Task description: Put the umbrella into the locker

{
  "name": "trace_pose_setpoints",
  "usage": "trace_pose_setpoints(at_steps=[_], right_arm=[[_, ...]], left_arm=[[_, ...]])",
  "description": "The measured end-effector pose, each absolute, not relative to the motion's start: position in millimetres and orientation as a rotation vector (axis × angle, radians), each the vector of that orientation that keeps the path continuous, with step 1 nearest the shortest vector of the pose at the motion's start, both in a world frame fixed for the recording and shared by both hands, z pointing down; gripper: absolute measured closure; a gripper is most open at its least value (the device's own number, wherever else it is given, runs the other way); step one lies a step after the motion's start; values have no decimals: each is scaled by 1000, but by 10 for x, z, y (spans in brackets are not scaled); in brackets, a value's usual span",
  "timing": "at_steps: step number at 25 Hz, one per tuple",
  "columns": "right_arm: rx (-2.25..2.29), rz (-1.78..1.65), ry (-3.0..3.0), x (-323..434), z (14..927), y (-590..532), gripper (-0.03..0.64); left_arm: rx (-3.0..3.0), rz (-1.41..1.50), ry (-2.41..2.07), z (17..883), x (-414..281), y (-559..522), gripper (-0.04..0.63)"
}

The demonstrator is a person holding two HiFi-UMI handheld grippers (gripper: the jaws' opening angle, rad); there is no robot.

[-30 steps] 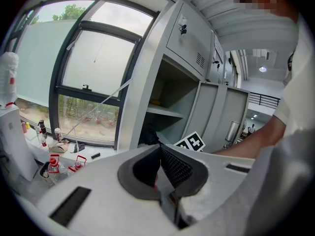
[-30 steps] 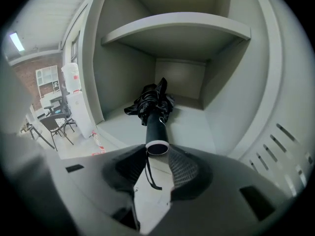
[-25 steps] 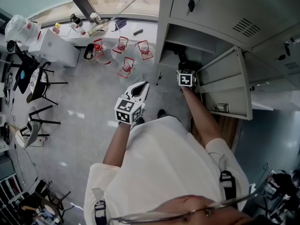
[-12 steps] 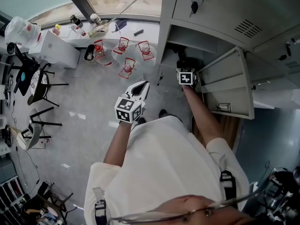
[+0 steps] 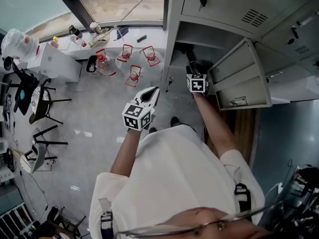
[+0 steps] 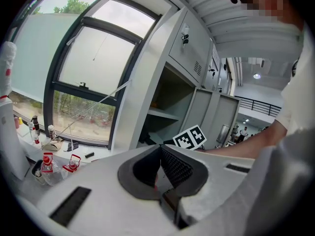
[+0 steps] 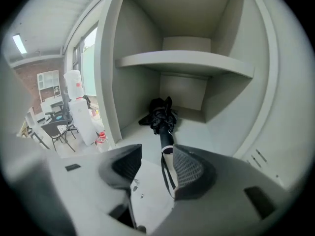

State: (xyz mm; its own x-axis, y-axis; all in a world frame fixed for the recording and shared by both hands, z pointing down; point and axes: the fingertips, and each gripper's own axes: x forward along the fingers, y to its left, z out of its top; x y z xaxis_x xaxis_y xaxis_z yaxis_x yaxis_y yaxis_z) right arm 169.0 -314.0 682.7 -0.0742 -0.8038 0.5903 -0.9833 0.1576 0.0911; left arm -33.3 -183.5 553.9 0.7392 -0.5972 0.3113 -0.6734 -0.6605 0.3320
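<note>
A black folded umbrella [image 7: 161, 117] lies on the floor of the grey locker's [image 7: 182, 60] lower compartment, under the shelf, handle end towards me. My right gripper [image 7: 156, 154] hovers just in front of it. Its jaws have just been opening and stand apart. The handle tip and thin wrist strap [image 7: 166, 173] sit in the gap, and the pads do not press on them. In the head view the right gripper [image 5: 192, 69] reaches into the locker opening beside the umbrella [image 5: 190, 58]. My left gripper [image 5: 151, 93] is held out over the floor, shut [image 6: 159, 149] and empty.
The locker door [image 5: 239, 81] stands swung open to the right of my right arm. Several clear bottles with red handles [image 5: 132, 73] stand on the floor left of the locker. A white cabinet [image 5: 52, 61] and chairs [image 5: 42, 96] are at far left.
The right gripper has drawn slightly back and up from the umbrella, which stays in the locker. The left gripper has kept its place.
</note>
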Motion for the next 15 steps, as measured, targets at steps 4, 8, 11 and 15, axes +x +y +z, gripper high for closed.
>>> trace_pose_setpoints(at_steps=[4, 8, 11, 15], right_arm=[[1740, 471, -1941, 1636, 6595, -2937, 424], [1777, 444, -1962, 1557, 6306, -2739, 440], [1804, 428, -1972, 1520, 6109, -2566, 454], [1835, 412, -1982, 1534, 5922, -2287, 482]], left_arm=[[2527, 244, -897, 5561, -348, -1700, 591], [2549, 247, -825, 5573, -348, -1592, 591], [2564, 247, -777, 5570, -334, -1516, 591], [2581, 247, -694, 5607, -241, -1380, 591]])
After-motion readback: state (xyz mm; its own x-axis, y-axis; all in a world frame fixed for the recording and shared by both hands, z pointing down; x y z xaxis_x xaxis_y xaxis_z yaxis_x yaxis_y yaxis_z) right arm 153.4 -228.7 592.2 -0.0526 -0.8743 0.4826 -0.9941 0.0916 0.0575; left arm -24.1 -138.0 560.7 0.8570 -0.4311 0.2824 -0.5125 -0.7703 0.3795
